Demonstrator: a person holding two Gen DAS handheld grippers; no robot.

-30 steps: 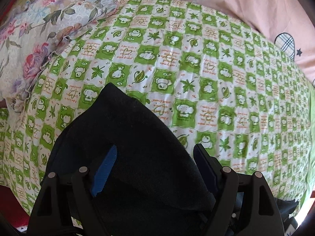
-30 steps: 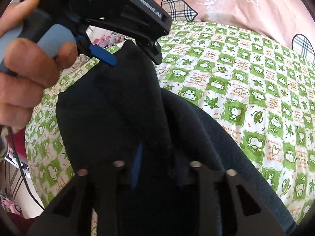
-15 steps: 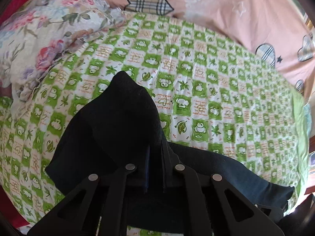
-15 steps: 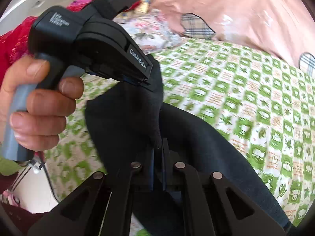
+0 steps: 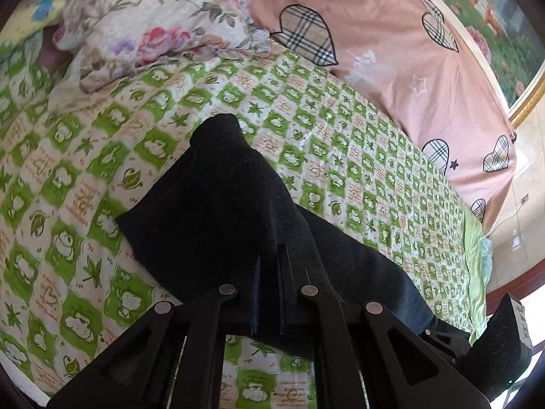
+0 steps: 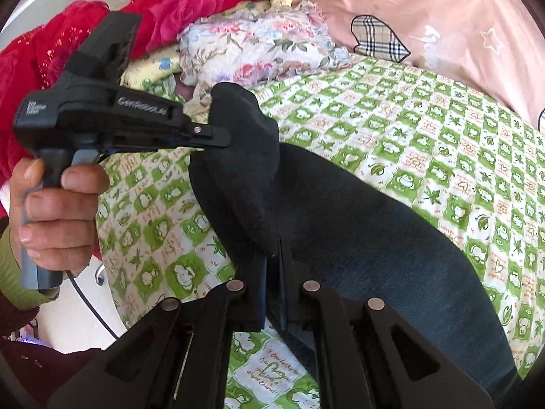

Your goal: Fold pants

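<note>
The bed (image 5: 391,156) fills both views, covered in a green-and-white checked sheet, with a pink quilt (image 5: 391,44) along its far side and a flowered pillow (image 6: 259,47) and red blanket (image 6: 190,3) heaped toward one end. Across the sheet lie the pants (image 6: 357,225), dark and soft-looking; one long stretch rests on the bed running toward the lower right of the right wrist view, while the other end is lifted clear of the sheet and hangs in a peaked fold between the two tools.

The left hand-held gripper (image 6: 218,138), seen from the side in the right wrist view, has its jaws drawn together on the raised tip of the cloth. The right hand-held gripper (image 6: 272,289) has its jaws nearly together, with a lower edge of the same lifted part pinched between them. In its own view the left hand-held gripper (image 5: 269,289) shows likewise narrow-set jaws with dark cloth between them.

This looks like the carrying-over stage of a fold: one end is picked up at two points but not yet laid down. The next move probably calls for both tools to travel together over the resting stretch, keeping the held edge taut and level so it does not sag or twist, then lowering it so the edges line up before either grip lets go.
</note>
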